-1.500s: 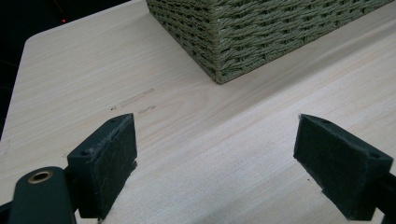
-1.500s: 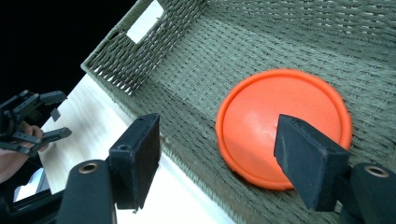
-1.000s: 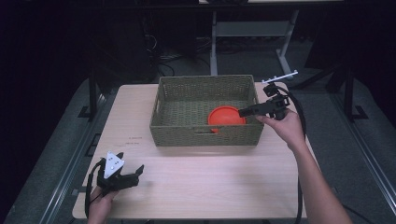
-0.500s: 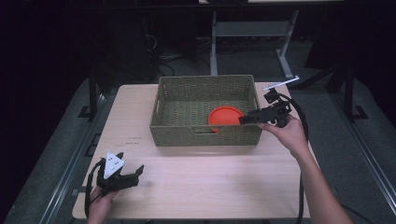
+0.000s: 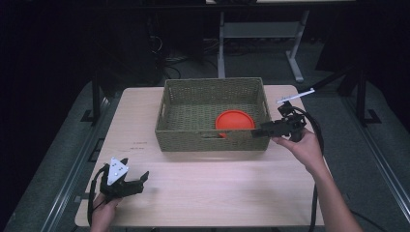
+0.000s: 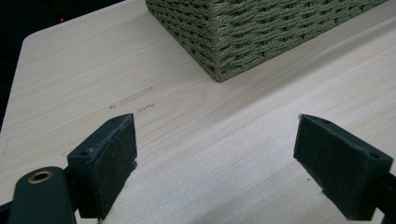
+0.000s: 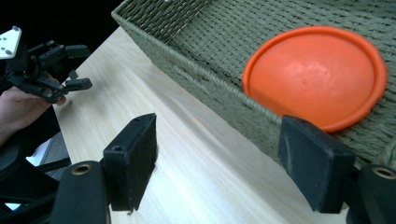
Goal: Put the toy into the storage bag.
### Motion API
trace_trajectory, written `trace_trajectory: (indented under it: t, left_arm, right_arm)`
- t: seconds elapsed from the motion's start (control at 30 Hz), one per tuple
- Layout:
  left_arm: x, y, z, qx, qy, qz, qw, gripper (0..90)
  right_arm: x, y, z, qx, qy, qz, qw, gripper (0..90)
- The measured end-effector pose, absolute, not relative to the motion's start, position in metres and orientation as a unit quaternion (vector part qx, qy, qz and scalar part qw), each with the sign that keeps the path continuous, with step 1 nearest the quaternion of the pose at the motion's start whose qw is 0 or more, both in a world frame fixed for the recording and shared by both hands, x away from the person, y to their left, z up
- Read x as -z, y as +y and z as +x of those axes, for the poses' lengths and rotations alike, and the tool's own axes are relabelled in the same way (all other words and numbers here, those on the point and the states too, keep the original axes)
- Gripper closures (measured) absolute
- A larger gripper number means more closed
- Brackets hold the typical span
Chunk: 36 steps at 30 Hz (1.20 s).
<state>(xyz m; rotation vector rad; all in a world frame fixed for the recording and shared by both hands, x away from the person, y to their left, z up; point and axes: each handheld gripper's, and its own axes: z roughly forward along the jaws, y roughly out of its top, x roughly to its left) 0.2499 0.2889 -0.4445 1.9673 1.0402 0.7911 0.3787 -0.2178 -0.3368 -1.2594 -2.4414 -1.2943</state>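
Note:
An orange plate (image 5: 235, 122) (image 7: 315, 75) lies upside down in the front right part of a woven green basket (image 5: 212, 87) (image 7: 219, 95). My right gripper (image 5: 258, 133) (image 7: 229, 163) is open, held just outside the basket's front right corner, jaws straddling the rim with nothing between them. My left gripper (image 5: 138, 180) (image 6: 217, 163) rests open on the wooden table (image 5: 217, 188) near its front left corner, empty. It also appears far off in the right gripper view as the left gripper (image 7: 70, 65). A corner of the basket (image 6: 233, 37) stands ahead of the left gripper.
The basket stands in the back middle of the table. Faint pencil marks (image 5: 140, 145) (image 6: 135, 98) lie on the wood left of the basket. Beyond the table are a dark floor, a metal stand (image 5: 222, 34) and cables.
My right gripper has drawn back out of the basket, from above the orange plate toward the near right corner. The left gripper has stayed put.

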Motion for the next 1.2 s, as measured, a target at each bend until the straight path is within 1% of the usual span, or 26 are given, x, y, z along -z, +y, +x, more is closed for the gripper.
trace_trajectory:
  t: [0.4,0.8,1.2]
  left_arm:
    - [0.444,0.289,0.249,-0.31,0.406,0.771,0.38,12.8]
    - [0.445,0.288,0.25,-0.309,0.406,0.771,0.38,12.8]
    - [0.445,0.288,0.249,-0.308,0.407,0.771,0.381,12.8]
  right_arm:
    - [0.346,-0.224,0.359,0.43,-0.809,-0.397,0.055,27.5]
    - [0.373,-0.239,0.345,0.432,-0.803,-0.406,0.059,26.7]
    - [0.39,-0.251,0.333,0.43,-0.799,-0.414,0.065,26.5]
